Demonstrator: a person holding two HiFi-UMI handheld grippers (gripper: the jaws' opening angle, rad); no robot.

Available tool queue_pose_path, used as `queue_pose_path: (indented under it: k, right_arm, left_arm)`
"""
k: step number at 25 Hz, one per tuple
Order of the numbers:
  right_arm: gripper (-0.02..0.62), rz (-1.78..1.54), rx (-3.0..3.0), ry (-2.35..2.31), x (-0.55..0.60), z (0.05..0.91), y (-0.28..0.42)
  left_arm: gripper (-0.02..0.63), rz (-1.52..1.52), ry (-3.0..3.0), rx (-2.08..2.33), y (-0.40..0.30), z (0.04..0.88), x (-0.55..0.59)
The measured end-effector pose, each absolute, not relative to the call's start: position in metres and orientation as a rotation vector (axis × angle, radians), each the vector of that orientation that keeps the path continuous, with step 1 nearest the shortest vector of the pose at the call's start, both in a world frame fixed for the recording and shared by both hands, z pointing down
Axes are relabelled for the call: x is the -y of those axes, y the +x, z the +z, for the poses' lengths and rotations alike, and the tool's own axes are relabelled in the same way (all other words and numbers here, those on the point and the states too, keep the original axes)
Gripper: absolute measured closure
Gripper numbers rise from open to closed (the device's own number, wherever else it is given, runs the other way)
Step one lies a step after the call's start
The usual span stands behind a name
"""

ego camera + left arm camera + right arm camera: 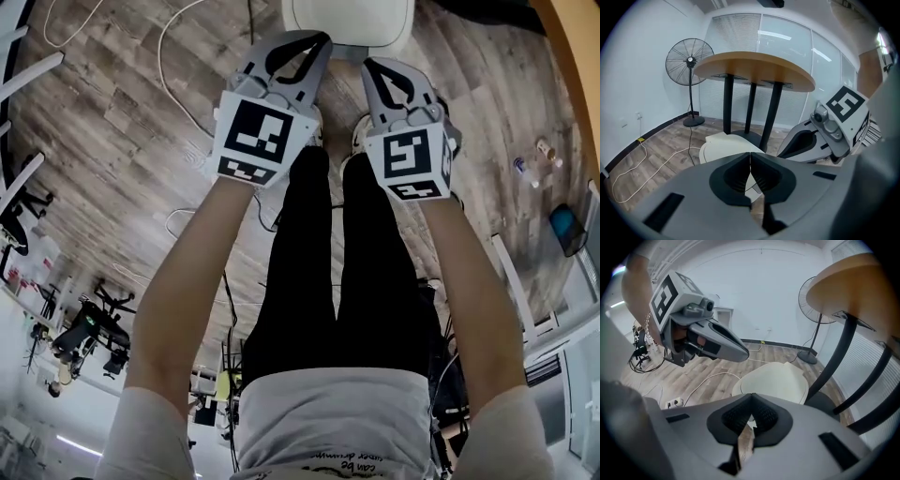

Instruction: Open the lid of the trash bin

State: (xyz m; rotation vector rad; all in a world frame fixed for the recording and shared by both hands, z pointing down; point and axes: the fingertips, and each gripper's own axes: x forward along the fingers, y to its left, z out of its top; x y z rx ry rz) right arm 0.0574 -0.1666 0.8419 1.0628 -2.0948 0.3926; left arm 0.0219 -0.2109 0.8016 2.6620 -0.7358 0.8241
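The head view catches only the near rim of the bin (349, 19), on the floor (112, 122) just past both grippers. The gripper views show its whole white lid (773, 380), shut and facing up, by the legs of a table (754, 70), with a fan (689, 61) behind. I cannot tell its long axis. The left gripper (750, 154) and the right gripper (751, 397) are clenched empty, with the fingers aimed at the lid.
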Motion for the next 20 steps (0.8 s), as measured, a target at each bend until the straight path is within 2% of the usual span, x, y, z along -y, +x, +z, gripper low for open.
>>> queue_pose_path:
  k: [12,20]
  right_arm:
    - [0.589,0.392,1.978,0.927,0.165,0.917,0.039]
    - [0.589,0.407,1.941,0.887,0.162,0.934,0.041]
  left_arm:
    - [0.586,0.879,2.678,0.703,0.02,0.833,0.211]
    - [0.586,0.879,2.672,0.736,0.018,0.837,0.216]
